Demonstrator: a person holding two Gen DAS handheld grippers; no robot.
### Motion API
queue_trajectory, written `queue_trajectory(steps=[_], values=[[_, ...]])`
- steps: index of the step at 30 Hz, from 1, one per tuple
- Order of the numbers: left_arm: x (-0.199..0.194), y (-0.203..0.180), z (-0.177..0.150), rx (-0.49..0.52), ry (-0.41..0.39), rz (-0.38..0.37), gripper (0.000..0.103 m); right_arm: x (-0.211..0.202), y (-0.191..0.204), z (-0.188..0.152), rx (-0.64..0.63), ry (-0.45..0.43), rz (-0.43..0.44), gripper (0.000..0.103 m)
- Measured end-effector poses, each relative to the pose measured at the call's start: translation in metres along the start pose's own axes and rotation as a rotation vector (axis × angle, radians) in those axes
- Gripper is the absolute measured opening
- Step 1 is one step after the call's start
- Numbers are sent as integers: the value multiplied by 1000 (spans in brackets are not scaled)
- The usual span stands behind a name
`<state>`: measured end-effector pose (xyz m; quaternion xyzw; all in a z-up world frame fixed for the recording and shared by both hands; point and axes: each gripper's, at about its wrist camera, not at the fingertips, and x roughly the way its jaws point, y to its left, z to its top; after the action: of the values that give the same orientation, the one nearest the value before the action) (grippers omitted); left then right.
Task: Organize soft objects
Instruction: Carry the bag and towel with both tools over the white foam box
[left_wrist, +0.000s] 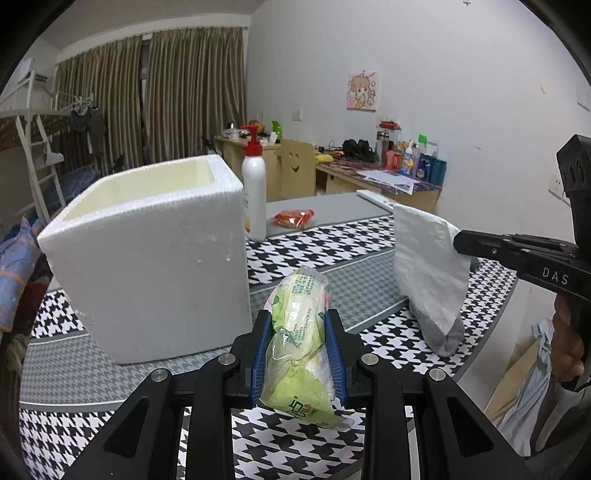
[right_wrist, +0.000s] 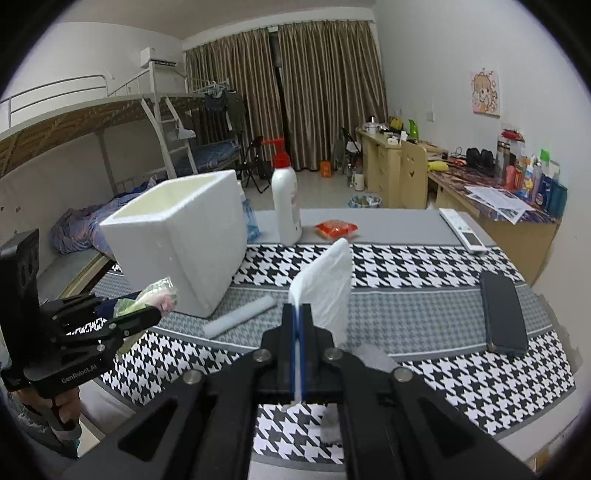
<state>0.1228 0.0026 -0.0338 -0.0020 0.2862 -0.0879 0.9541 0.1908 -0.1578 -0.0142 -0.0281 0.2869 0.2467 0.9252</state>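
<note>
My left gripper (left_wrist: 300, 320) is shut on a green-and-white pack of tissues (left_wrist: 300, 325), held above the houndstooth table just right of the white foam box (left_wrist: 147, 258). The right gripper (right_wrist: 297, 308) is shut on a white sock with a grey toe (right_wrist: 327, 284), lifted off the table. From the left wrist view the sock (left_wrist: 428, 273) hangs from the right gripper's black fingers (left_wrist: 476, 245), its grey toe near the cloth. The right wrist view shows the left gripper (right_wrist: 147, 314) with the tissue pack (right_wrist: 155, 295) beside the foam box (right_wrist: 184, 236).
A white pump bottle (right_wrist: 286, 199) and a red snack packet (right_wrist: 336, 228) stand behind the box. A rolled white tube (right_wrist: 240, 315), a dark phone (right_wrist: 504, 317) and a remote (right_wrist: 461, 229) lie on the table (right_wrist: 424, 258). Desks and a bunk bed lie beyond.
</note>
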Motion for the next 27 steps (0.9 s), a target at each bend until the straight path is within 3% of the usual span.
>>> queue_trajectory(steps=[27], values=[[-26,-4,46,36,-109,20,31,0,9,30,-35,-83,88,3]])
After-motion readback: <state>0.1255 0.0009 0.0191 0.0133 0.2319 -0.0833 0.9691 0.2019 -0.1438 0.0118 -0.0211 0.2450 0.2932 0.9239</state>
